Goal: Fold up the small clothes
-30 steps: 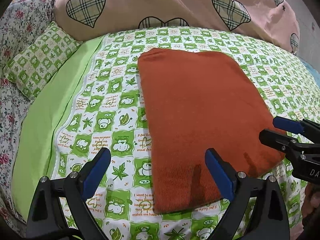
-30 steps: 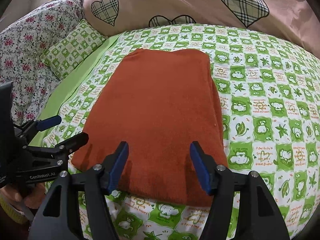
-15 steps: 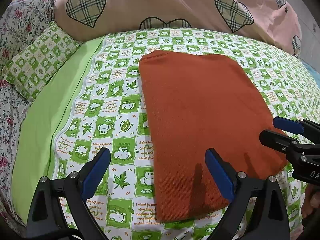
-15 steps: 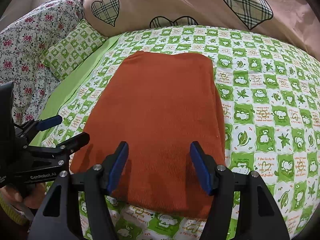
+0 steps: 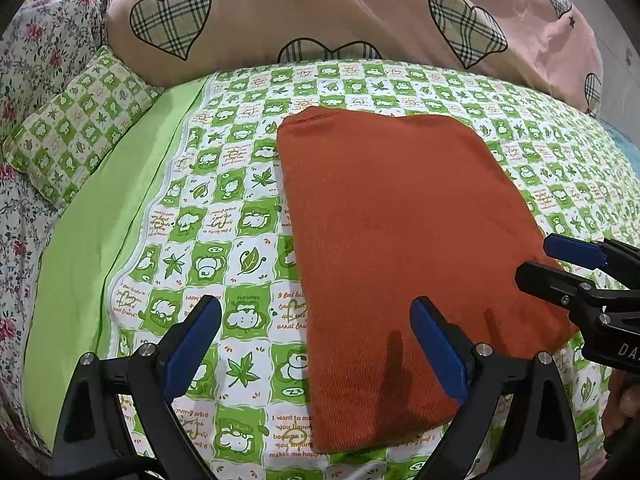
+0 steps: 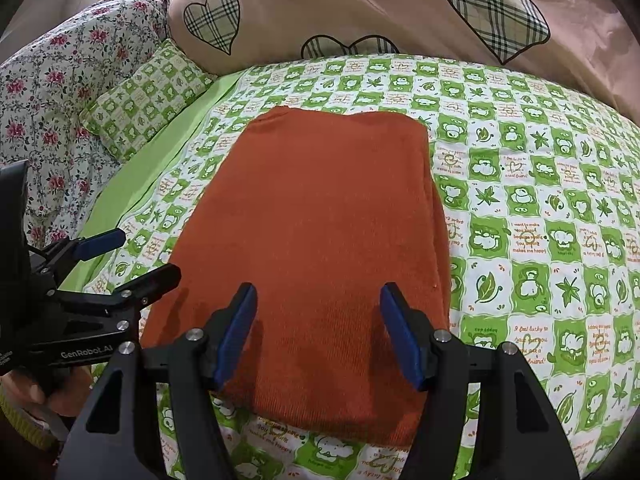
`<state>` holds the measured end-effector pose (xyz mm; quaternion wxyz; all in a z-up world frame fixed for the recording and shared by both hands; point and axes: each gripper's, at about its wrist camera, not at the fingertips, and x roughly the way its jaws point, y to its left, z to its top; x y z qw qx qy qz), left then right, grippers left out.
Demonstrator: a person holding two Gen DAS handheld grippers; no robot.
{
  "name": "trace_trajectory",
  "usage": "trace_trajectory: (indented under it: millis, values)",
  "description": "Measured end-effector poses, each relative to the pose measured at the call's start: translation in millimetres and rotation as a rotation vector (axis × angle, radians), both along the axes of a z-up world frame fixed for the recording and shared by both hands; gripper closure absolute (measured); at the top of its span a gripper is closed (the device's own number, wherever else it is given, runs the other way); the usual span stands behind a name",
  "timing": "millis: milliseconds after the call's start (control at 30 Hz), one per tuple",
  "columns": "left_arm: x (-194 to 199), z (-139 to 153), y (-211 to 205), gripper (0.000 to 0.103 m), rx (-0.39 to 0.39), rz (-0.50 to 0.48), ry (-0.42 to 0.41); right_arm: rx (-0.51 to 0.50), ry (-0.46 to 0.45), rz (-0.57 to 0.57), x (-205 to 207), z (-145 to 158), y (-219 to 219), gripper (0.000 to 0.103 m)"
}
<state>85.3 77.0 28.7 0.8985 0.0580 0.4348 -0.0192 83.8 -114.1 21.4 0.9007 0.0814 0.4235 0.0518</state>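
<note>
A rust-orange knit garment (image 5: 400, 240) lies folded into a flat rectangle on the green-and-white checked bedsheet (image 5: 224, 208). In the right wrist view the same garment (image 6: 320, 240) fills the middle. My left gripper (image 5: 316, 344) hovers open above the garment's near left corner, one finger over the sheet, the other over the cloth. Over the near edge my right gripper (image 6: 318, 324) stands open, both blue pads above the fabric, nothing between them. Each gripper shows in the other's view: the right gripper (image 5: 560, 264) at the right edge, the left gripper (image 6: 132, 256) at the left.
A pink quilt with plaid hearts (image 5: 360, 12) is piled across the back. A small green checked pillow (image 5: 76, 120) and a floral cover (image 6: 60, 80) lie at the left. A plain green strip of sheet (image 5: 100, 240) runs along the left side. A person's hand (image 6: 24, 388) holds the left gripper.
Both views have shifted slightly, so the garment sits a little lower and nearer in frame. The grippers' openings are unchanged and the garment lies as before.
</note>
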Motion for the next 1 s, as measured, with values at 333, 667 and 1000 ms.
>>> trace_trajectory:
  millis: [333, 667, 1000]
  values:
    - [2.1, 0.7, -2.6, 0.007, 0.0, 0.0, 0.0, 0.0, 0.001, -0.001, 0.4, -0.1, -0.2, 0.038]
    - [2.6, 0.7, -3.5, 0.007, 0.0, 0.001, -0.001, 0.0, 0.0, 0.0, 0.9, 0.7, 0.4, 0.038]
    - [6.8, 1.9, -5.2, 0.007, -0.001, -0.001, -0.004, 0.001, -0.005, -0.002, 3.0, 3.0, 0.3, 0.038]
